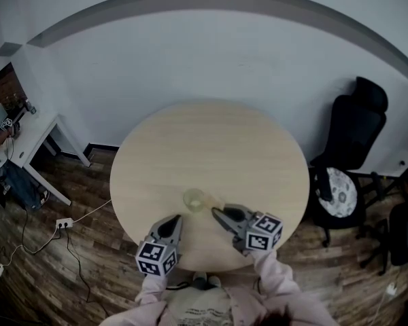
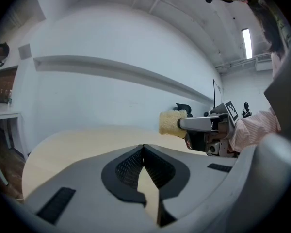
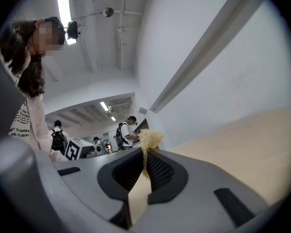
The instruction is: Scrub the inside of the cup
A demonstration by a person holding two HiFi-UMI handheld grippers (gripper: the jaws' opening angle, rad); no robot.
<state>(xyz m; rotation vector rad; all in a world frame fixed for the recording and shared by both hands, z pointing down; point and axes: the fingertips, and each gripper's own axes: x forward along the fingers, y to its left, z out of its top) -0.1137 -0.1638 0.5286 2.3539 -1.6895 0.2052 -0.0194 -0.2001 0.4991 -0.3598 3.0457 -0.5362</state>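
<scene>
Pale wood, round – the surface (image 1: 211,141) carries the task's item: a small translucent cup with a faint yellowish tint (image 1: 194,199). It stands upright near the person's edge, ahead of and between the two tools.

Left claw (image 1: 178,218), grey with dark ribbed pads: jaws pressed fully together with nothing between them. It sits near the cup on its left and does not touch it, so the cup stands free and unsteadied.

Right claw (image 1: 215,212), same make: jaws clamped narrow on a coarse yellow sponge pad (image 2: 173,124), which juts out past the tips. The left gripper view shows the pad carried in the air above the surface. The head view places it just beside the cup on the right, outside the rim and not within.

Progress, as a judgement:
- Sponge secured in the right claw.
- No scrubbing contact at this moment – the pad is clear of the cup's interior.
- The frames cannot tell whether the inside has already been wiped; no suds, water or residue can be made out.
- Apparently left: brace the cup with the left claw, bring the sponge in through the mouth and work it round the inner wall and base.
</scene>
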